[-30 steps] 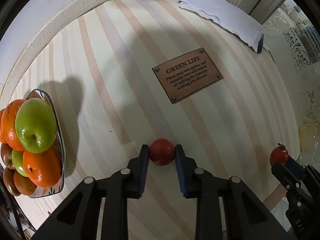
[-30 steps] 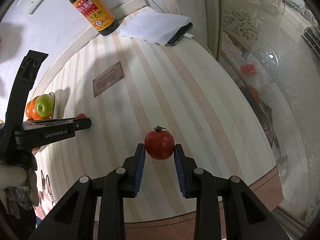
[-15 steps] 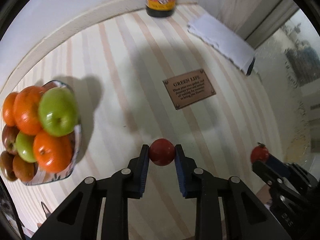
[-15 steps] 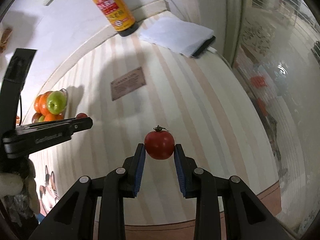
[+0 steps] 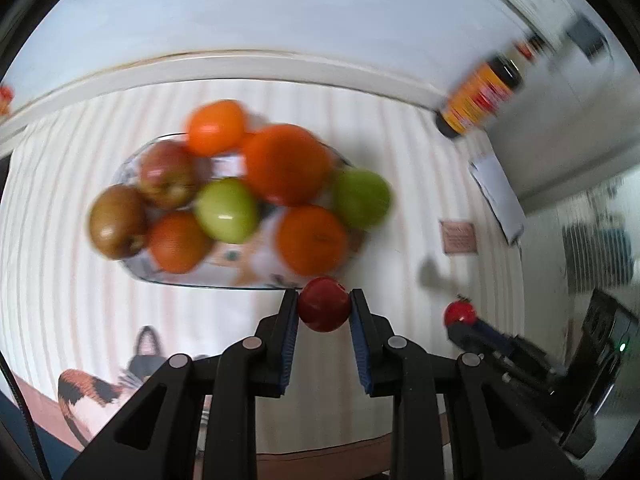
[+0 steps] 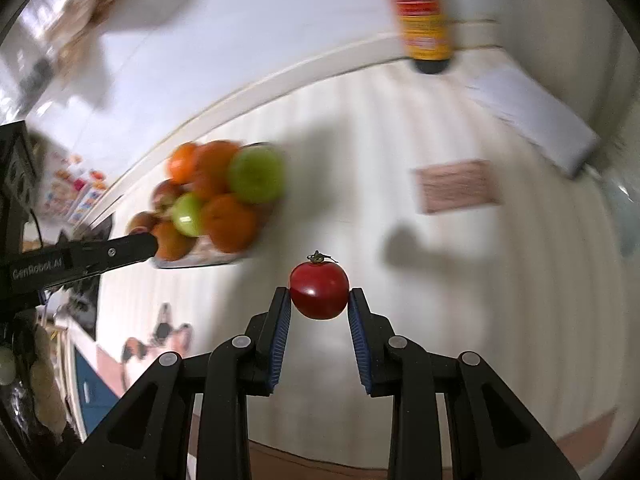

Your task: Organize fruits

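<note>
Swinging round since half a second ago, the left gripper (image 5: 324,312) now faces the glass fruit bowl (image 5: 168,276) head-on, where before the bowl sat off at the left edge of its view; the brown plaque (image 5: 458,237) has slid away to the right, and both views are smeared with motion blur. Its two fingers are pinched on a dark red fruit (image 5: 323,305), which hangs just in front of the bowl's near rim — whether above the rim or short of it cannot be told. Piled in the bowl are oranges (image 5: 286,164), two green apples (image 5: 227,210) and some reddish-brown fruit (image 5: 116,222). From the right wrist view, the right gripper (image 6: 319,306) is likewise clamped on a red tomato (image 6: 319,290), its dried stem pointing up, held over the pale striped tabletop (image 6: 440,280) and well to the right of the bowl (image 6: 208,258). That same tomato (image 5: 460,313) shows small at the right of the left view, beside the right gripper's dark body. The left gripper's finger (image 6: 120,250) reaches in from the left of the right view, its tip overlapping the bowl's front edge. A soy sauce bottle (image 6: 426,16) stands at the back against the white wall, with a folded white cloth (image 6: 528,116) near it and the plaque (image 6: 456,186) lying flat between the cloth and the tomato — all three blurred.
</note>
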Action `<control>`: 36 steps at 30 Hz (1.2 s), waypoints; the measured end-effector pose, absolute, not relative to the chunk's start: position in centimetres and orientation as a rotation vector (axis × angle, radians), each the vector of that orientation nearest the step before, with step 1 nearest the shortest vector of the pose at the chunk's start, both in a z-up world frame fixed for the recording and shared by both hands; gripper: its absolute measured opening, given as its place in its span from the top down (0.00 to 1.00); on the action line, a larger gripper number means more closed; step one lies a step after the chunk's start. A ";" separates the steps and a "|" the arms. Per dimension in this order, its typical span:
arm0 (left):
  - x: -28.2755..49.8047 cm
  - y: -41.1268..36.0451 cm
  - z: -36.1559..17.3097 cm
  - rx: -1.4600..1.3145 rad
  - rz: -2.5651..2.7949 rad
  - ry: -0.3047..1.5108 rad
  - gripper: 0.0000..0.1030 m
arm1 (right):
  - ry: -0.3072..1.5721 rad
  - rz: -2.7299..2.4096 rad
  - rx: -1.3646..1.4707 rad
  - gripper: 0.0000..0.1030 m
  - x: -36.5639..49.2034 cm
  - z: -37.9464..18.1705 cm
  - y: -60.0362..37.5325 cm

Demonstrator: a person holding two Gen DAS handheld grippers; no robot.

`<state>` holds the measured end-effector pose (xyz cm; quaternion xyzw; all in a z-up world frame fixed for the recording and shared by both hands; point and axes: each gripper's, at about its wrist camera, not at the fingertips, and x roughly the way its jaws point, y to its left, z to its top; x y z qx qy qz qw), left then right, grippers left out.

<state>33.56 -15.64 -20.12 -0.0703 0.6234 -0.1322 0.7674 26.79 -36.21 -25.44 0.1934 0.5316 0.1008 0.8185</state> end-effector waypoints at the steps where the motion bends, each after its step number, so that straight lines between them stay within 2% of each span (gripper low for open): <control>1: 33.9 -14.4 -20.3 -0.182 -0.272 1.359 0.78 | 1.130 0.244 0.421 0.69 27.4 -25.4 -34.7; 6: 35.8 -10.1 -21.2 -0.296 -0.243 1.405 0.78 | 1.135 0.337 0.504 0.69 29.8 -26.7 -29.4; 22: 39.6 -9.0 -23.7 -0.380 -0.287 1.523 0.77 | 1.168 0.373 0.659 0.68 33.0 -30.7 -25.3; 24: 39.8 -9.2 -24.0 -0.372 -0.281 1.545 0.76 | 1.176 0.361 0.678 0.60 33.2 -30.8 -25.4; 26: 39.9 -9.2 -24.0 -0.377 -0.271 1.558 0.76 | 1.171 0.347 0.722 0.34 33.0 -30.7 -25.9; 27: 39.9 -9.2 -23.8 -0.377 -0.270 1.551 0.72 | 1.162 0.343 0.744 0.32 32.8 -30.5 -26.2; 28: 40.0 -9.2 -23.5 -0.363 -0.260 1.537 0.62 | 1.153 0.333 0.755 0.30 32.6 -30.2 -26.5; 29: 40.0 -9.2 -23.2 -0.356 -0.259 1.524 0.56 | 1.145 0.324 0.762 0.25 32.4 -29.9 -26.8; 31: 40.1 -8.9 -22.6 -0.351 -0.252 1.505 0.33 | 1.124 0.304 0.782 0.21 31.9 -29.2 -27.6; 33: 39.9 -8.6 -21.8 -0.338 -0.241 1.479 0.24 | 1.128 0.247 0.746 0.16 31.4 -28.2 -28.4; 34: 39.7 -8.4 -21.4 -0.321 -0.231 1.465 0.23 | 1.131 0.215 0.706 0.10 31.3 -27.6 -28.5; 35: 39.6 -8.3 -21.1 -0.301 -0.223 1.455 0.21 | 1.133 0.185 0.656 0.08 31.1 -27.0 -28.7; 36: 39.3 -8.2 -20.8 -0.268 -0.208 1.443 0.13 | 1.138 0.153 0.598 0.08 31.0 -26.4 -28.7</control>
